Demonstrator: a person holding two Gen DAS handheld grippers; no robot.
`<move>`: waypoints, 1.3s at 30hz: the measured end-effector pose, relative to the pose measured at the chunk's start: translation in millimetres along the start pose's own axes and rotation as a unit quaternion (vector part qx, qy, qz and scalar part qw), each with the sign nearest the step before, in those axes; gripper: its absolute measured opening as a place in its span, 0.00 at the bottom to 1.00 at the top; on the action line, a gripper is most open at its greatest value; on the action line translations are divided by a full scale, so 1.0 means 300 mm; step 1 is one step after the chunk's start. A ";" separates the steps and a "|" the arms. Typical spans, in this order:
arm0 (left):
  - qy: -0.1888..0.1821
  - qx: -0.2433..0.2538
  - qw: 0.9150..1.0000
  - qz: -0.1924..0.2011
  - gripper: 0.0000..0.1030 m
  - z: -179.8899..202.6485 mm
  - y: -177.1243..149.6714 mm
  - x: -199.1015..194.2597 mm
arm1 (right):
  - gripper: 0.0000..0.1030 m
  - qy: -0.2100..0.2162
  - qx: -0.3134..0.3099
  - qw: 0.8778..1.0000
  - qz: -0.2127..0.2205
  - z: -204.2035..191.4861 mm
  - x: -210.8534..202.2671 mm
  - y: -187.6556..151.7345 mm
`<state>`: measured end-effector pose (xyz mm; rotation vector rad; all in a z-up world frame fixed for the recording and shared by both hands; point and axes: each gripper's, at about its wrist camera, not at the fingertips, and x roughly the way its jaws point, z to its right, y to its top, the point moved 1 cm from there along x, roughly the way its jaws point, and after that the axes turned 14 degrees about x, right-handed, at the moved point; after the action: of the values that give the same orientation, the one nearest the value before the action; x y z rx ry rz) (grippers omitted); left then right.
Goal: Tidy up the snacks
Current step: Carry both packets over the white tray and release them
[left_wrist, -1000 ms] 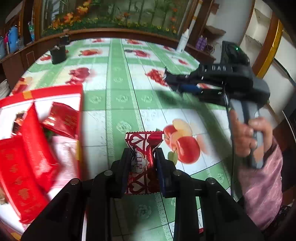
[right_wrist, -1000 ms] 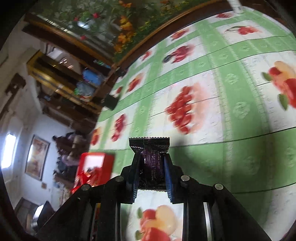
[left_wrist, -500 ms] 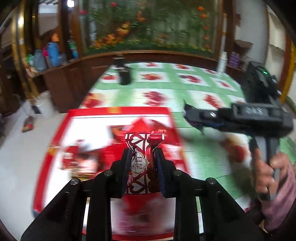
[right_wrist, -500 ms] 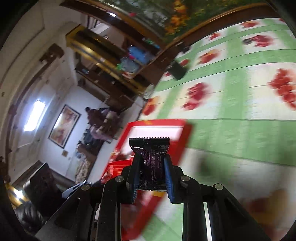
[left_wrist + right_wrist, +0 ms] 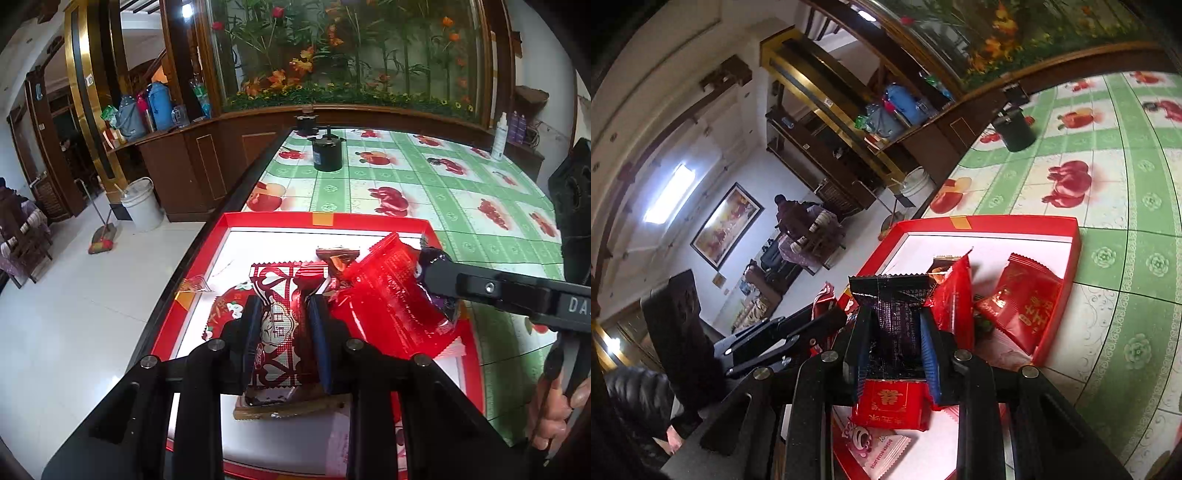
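My left gripper (image 5: 282,321) is shut on a red-and-white patterned candy (image 5: 280,314) and hovers over the red tray (image 5: 321,218). The tray has a white floor and holds several red snack packets (image 5: 388,291). My right gripper (image 5: 894,332) is shut on a dark purple packet (image 5: 895,317), also above the tray (image 5: 1015,221). In the left wrist view the right gripper (image 5: 434,275) reaches in from the right, its purple packet (image 5: 430,258) against a tilted red packet. In the right wrist view the left gripper (image 5: 820,317) shows at the left, beside the tray.
The tray sits at the left edge of a table with a green fruit-print cloth (image 5: 424,184); the floor lies beyond that edge. A black pot (image 5: 327,153) and a white spray bottle (image 5: 498,136) stand at the far side. A hand (image 5: 554,417) grips the right tool's handle.
Both grippers have swung left from over the bare tablecloth to above the red tray. Each still holds its packet, and the right gripper has rolled.
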<state>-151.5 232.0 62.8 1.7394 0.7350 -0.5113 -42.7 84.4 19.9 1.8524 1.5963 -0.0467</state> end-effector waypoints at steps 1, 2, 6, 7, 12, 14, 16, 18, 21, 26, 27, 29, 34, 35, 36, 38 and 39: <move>0.003 0.002 1.000 0.000 0.24 0.001 -0.001 0.001 | 0.26 -0.001 -0.002 1.000 0.000 -0.007 0.009 0.003; 0.005 0.003 1.000 -0.001 0.24 0.002 -0.001 0.002 | 0.26 -0.003 -0.004 1.000 0.000 -0.010 0.010 0.001; 0.010 0.007 1.000 -0.001 0.24 0.008 -0.001 0.004 | 0.26 -0.006 -0.010 1.000 0.004 -0.022 0.011 -0.002; 0.013 0.009 1.000 -0.001 0.24 0.010 -0.001 0.005 | 0.26 -0.007 -0.012 1.000 0.004 -0.025 0.011 -0.004; 0.020 0.010 1.000 -0.003 0.24 0.010 -0.003 0.014 | 0.27 -0.010 -0.016 1.000 0.003 -0.033 0.008 -0.012; 0.024 0.008 1.000 -0.006 0.24 0.006 -0.003 0.018 | 0.27 -0.010 -0.016 1.000 0.004 -0.030 0.010 -0.008; 0.028 0.007 1.000 -0.006 0.24 0.002 -0.005 0.019 | 0.27 -0.008 -0.017 1.000 0.005 -0.030 0.010 -0.007; 0.031 0.007 0.999 -0.007 0.24 0.004 -0.004 0.021 | 0.27 -0.008 -0.019 1.000 0.006 -0.032 0.010 -0.009; 0.034 0.007 0.999 -0.008 0.24 0.002 -0.005 0.022 | 0.27 -0.007 -0.021 1.000 0.007 -0.033 0.010 -0.010; 0.047 0.006 0.999 -0.008 0.24 0.002 -0.004 0.023 | 0.27 -0.005 -0.022 1.000 0.006 -0.033 0.008 -0.013; 0.049 0.006 0.999 -0.008 0.24 0.001 -0.004 0.025 | 0.27 -0.003 -0.022 1.000 0.006 -0.035 0.007 -0.012; 0.053 0.008 0.999 -0.010 0.25 0.000 -0.005 0.026 | 0.27 -0.003 -0.022 1.000 0.007 -0.035 0.007 -0.010; 0.083 0.003 0.997 -0.009 0.71 -0.009 -0.005 0.016 | 0.44 0.006 -0.021 1.000 0.012 -0.033 -0.002 -0.009; 0.092 0.002 0.996 -0.005 0.83 -0.010 -0.005 0.008 | 0.48 0.005 -0.024 1.000 0.014 -0.035 -0.006 -0.010; 0.100 0.003 0.995 0.001 0.83 -0.010 -0.004 -0.001 | 0.49 0.002 -0.027 0.999 0.019 -0.037 -0.010 -0.009; 0.116 0.008 0.993 0.008 0.83 -0.003 0.001 -0.019 | 0.49 -0.012 -0.039 0.999 0.035 -0.040 -0.020 -0.009; 0.125 0.010 0.992 0.006 0.83 -0.001 0.003 -0.021 | 0.49 -0.024 -0.047 0.997 0.047 -0.042 -0.026 -0.008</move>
<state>-155.2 230.6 67.7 1.8461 0.8958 -0.2954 -51.8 84.0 31.9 1.8374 1.4520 0.0266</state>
